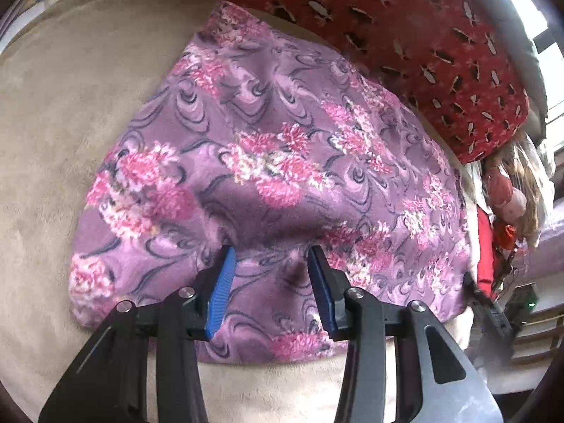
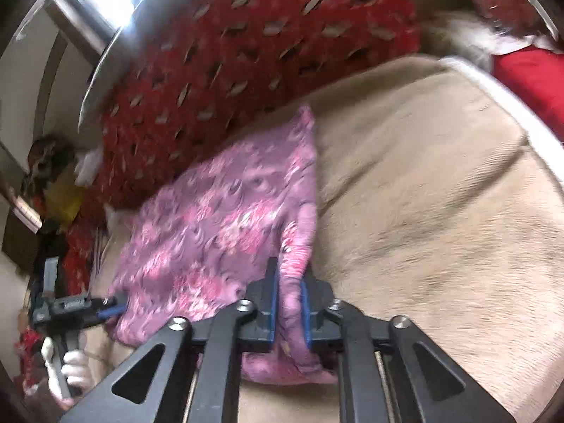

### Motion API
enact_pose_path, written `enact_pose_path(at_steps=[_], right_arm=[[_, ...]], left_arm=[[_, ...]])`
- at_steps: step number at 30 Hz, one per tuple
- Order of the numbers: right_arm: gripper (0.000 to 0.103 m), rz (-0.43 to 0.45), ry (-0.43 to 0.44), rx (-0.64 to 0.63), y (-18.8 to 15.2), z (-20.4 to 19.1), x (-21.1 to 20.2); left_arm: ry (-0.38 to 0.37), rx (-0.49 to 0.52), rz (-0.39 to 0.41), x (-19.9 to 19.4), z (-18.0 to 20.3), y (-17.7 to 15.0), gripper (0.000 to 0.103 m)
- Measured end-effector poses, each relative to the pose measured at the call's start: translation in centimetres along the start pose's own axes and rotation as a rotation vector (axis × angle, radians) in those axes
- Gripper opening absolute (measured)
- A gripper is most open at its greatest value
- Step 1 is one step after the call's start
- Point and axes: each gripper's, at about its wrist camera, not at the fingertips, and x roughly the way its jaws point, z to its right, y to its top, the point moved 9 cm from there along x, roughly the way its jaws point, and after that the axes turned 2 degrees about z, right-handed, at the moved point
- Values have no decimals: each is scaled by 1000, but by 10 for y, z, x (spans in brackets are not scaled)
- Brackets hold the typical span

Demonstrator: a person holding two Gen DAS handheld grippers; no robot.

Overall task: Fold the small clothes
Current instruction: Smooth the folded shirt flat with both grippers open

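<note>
In the left wrist view the purple floral cloth [image 1: 268,162] lies spread on a beige blanket [image 1: 70,112], its far edge just short of a red patterned pillow [image 1: 405,28]. The left gripper [image 1: 269,257] hangs over the cloth's near part with its blue fingers [image 1: 222,282] apart; fabric rises in a ridge between them, but the pads do not seem to press on it. In the right wrist view, which is blurred, the same cloth [image 2: 218,225] runs from the pillow [image 2: 246,53] toward the camera, and the right gripper [image 2: 289,282] has its fingers clamped on a bunched fold at the cloth's near right edge. At far left, the other gripper [image 2: 81,308] shows small, held in a gloved hand [image 2: 70,370] at the cloth's left edge. The risk, as I judge it: with only one side gripped, pulling the fold across could drag the whole cloth and bunch it rather than lay it flat, and the plush blanket may catch the fabric and skew the crease.
</note>
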Motion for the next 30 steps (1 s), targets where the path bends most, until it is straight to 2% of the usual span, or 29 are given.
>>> enact_pose_path(at_steps=[2,3,5,7,8,10,11,12,15,17,19,22,24,30], right_arm=[[7,-93,-59,26,-16,19,17],[5,-106,-38,71,-20,26,17],[16,-71,-36,118,-13,25,3],[17,13,-16,92,2,9,-18],[19,28,-6,72,6,1,-20],[42,53,-14,-1,15,-18,-24],[48,59,-27,-43,16,-29,-21],[56,58,-53,-92,16,-38,-15],[64,-8,-158,-186,0,-41,22],[76,-77,-271,-234,-17,-31,47],[88,-31,-292,-288,-21,-38,48],[97,-49,-301,-308,-24,-42,51],[102,-68,-278,-303,-24,-44,58],[103,-82,-275,-292,-23,-45,68]], left_arm=[[-1,-14,-12,-3,0,0,40],[-2,-25,-17,-5,0,0,40],[-2,-38,-11,-14,-1,-2,41],[-15,-29,7,-23,8,-3,41],[-6,-11,18,-25,14,-3,43],[63,35,45,-24,22,-1,50],[100,53,55,-21,22,-2,59],[141,66,54,-14,22,-2,63],[220,72,14,9,11,-9,69],[233,113,41,10,18,-9,82],[242,143,34,14,21,-10,86],[238,151,43,19,24,-9,90],[229,147,44,22,26,-7,92],[230,160,48,30,33,-8,96]])
